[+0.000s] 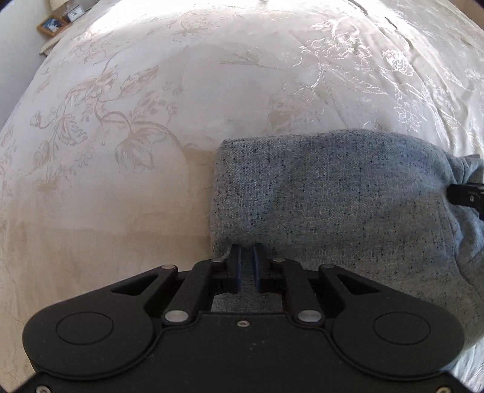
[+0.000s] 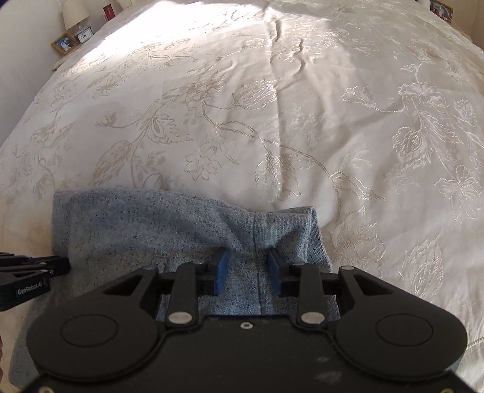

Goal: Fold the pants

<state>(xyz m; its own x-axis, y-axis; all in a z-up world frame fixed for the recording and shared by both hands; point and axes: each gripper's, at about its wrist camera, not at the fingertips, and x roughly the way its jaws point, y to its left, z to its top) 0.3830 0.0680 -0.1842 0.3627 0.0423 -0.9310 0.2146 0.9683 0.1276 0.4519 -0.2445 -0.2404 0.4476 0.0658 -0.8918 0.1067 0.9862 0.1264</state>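
Note:
The grey-blue speckled pants (image 1: 332, 187) lie folded into a thick bundle on the bed. My left gripper (image 1: 248, 251) points down at the bundle's near left edge; its blue pads stand a narrow gap apart, with fabric showing in the gap but not clamped. In the right wrist view the pants (image 2: 136, 223) fill the lower left. My right gripper (image 2: 248, 257) is open over the right end, its pads wide apart on either side of a seam. The right gripper's fingers (image 1: 466, 196) show at the bundle's right edge, the left gripper's fingers (image 2: 39, 269) at its left edge.
A cream bedspread (image 2: 302, 121) with a woven flower pattern covers the whole bed, sunlit at the far end. At the far left a nightstand holds a lamp (image 2: 75, 12), a small clock (image 2: 84, 36) and a framed photo (image 2: 64, 43).

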